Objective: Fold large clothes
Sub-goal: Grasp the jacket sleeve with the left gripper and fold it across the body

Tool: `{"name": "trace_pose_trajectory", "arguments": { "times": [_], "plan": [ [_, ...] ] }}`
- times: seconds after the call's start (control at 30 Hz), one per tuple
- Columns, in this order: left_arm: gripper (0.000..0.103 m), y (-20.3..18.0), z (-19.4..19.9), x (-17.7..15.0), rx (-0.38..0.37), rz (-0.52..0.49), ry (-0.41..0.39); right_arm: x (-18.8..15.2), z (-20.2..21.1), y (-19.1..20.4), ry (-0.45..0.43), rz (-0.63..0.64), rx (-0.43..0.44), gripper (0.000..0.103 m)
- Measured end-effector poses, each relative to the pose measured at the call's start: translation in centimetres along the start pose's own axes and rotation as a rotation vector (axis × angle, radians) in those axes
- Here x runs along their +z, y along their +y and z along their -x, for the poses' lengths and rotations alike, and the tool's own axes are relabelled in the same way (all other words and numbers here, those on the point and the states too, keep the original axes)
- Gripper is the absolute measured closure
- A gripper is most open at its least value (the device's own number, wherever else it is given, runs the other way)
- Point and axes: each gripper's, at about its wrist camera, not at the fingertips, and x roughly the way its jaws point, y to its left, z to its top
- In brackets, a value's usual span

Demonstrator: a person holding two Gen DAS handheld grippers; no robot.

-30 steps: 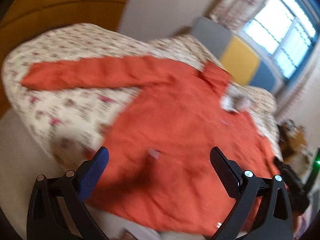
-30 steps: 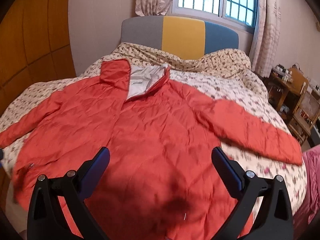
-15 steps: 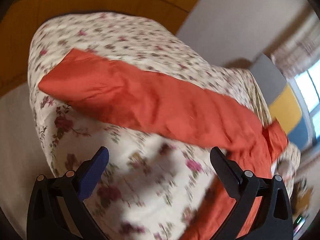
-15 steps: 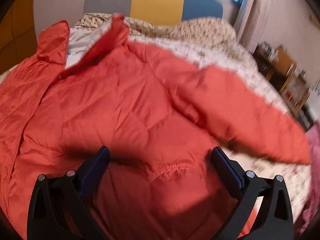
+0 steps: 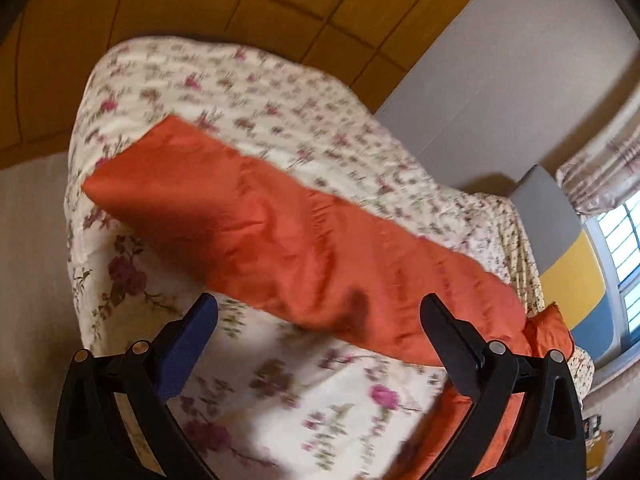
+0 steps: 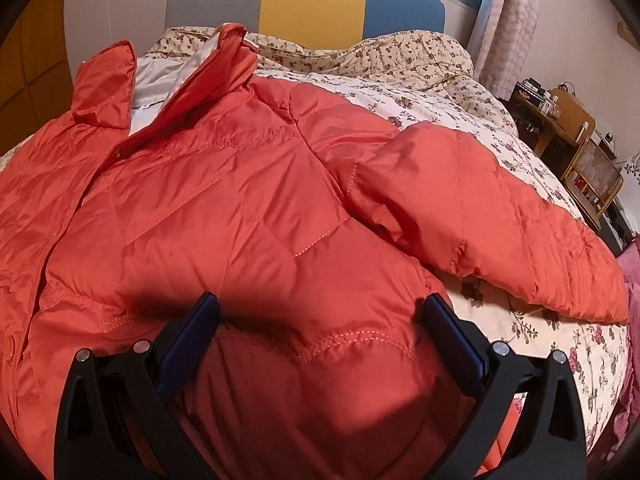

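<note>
An orange quilted jacket (image 6: 240, 208) lies front up and spread out on a floral bed cover (image 6: 500, 152). Its collar (image 6: 108, 92) stands open and shows grey lining. One sleeve (image 6: 500, 220) stretches out toward the bed's right side. My right gripper (image 6: 318, 312) hangs open low over the jacket's body, nothing between its fingers. In the left wrist view the other sleeve (image 5: 288, 240) lies straight across the bed cover (image 5: 280, 128), cuff at the left. My left gripper (image 5: 318, 312) is open just in front of the sleeve's near edge, holding nothing.
A grey, yellow and blue headboard (image 6: 312, 4) stands at the far end under a window. Wooden chairs and a cluttered side table (image 6: 576, 140) stand right of the bed. Yellow wooden wall panels (image 5: 200, 8) rise behind the bed's left side. A pink cloth (image 6: 630, 272) lies at the right edge.
The left gripper swung left from the jacket's body to the outstretched sleeve and moved closer to it. The right gripper dropped lower and closer over the jacket's body. Both stayed open.
</note>
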Motion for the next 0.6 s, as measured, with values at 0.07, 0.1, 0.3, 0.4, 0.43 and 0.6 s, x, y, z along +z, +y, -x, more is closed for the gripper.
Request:
{"name": "trace_pose_trajectory", "arguments": {
  "times": [0.07, 0.1, 0.3, 0.4, 0.43, 0.6],
  "plan": [
    [0.003, -1.7, 0.9, -0.1, -0.022, -0.026, -0.034, 0.2, 0.1, 0.3, 0.011, 0.013, -0.011, 0.002],
    [0.003, -3.0, 1.3, 0.0, -0.047, -0.049, -0.050, 0.4, 0.2, 0.5, 0.018, 0.027, -0.013, 0.002],
    [0.003, -11.2, 0.4, -0.7, -0.159, -0.240, -0.026, 3.5, 1.1, 1.3, 0.000, 0.021, 0.069, 0.002],
    [0.003, -15.2, -1.6, -2.1, -0.197, -0.322, 0.032, 5.9, 1.1, 2.7, -0.028, 0.051, 0.098, 0.002],
    [0.003, -16.5, -2.5, -2.7, -0.214, -0.347, 0.060, 6.9, 1.0, 3.3, -0.043, 0.066, 0.105, 0.002],
    [0.003, -21.7, -6.5, -6.3, -0.241, -0.450, 0.160, 11.0, -0.3, 4.7, -0.073, 0.059, 0.124, 0.002]
  ]
}}
